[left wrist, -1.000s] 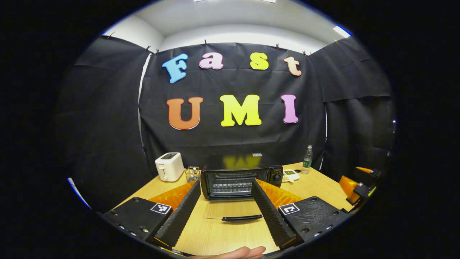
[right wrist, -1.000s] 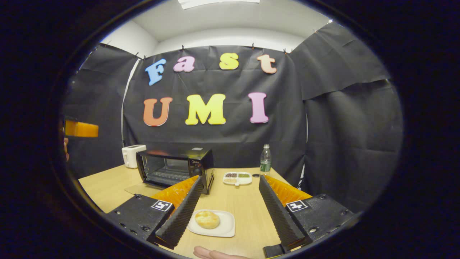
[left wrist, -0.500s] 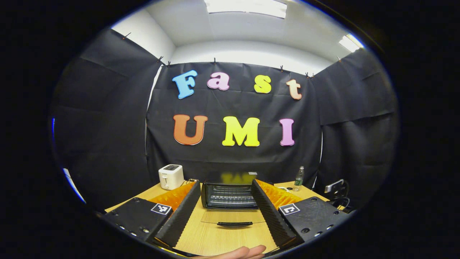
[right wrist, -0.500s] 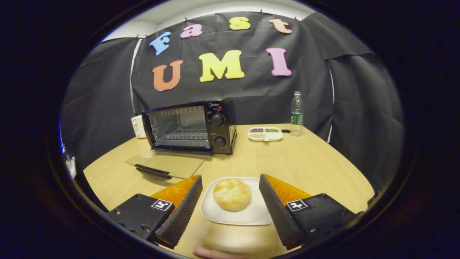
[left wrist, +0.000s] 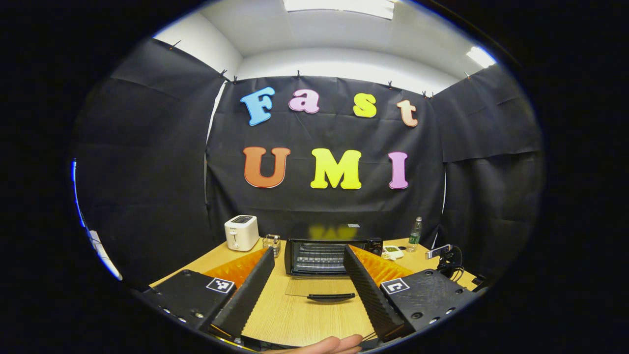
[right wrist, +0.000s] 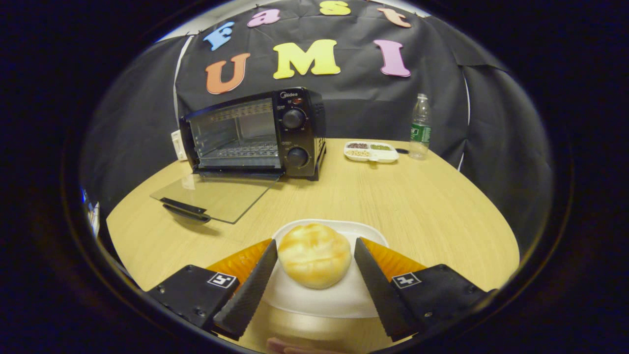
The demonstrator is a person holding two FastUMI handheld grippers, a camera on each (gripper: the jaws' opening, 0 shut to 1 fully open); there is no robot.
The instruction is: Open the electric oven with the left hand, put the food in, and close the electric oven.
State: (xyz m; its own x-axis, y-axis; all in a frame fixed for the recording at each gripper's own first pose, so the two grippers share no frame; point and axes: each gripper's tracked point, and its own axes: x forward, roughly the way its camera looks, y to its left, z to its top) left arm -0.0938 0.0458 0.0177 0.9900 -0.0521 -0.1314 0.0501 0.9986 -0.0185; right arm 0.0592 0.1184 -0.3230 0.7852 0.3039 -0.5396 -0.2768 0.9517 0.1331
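Observation:
The black electric oven [right wrist: 255,135] stands at the back of the round wooden table [right wrist: 417,196] with its glass door [right wrist: 216,196] folded down flat and its wire rack bare. A golden bun [right wrist: 314,254] lies on a white plate [right wrist: 344,302] near the front edge. My right gripper [right wrist: 314,290] is open and low over the plate, one finger on each side of the bun, close to it. In the left gripper view the oven [left wrist: 319,255] is straight ahead with its door handle [left wrist: 330,296] facing me. My left gripper [left wrist: 309,290] is open and holds nothing, well back from the door.
A white toaster [left wrist: 241,232] and a small glass jar [left wrist: 271,242] stand left of the oven. A sectioned snack dish [right wrist: 371,151] and a plastic bottle [right wrist: 420,127] sit right of it. Bare tabletop lies between the plate and the oven.
My right gripper has dropped and moved forward until its fingers flank the bun. My left gripper has drawn back from the oven, whose door stays down.

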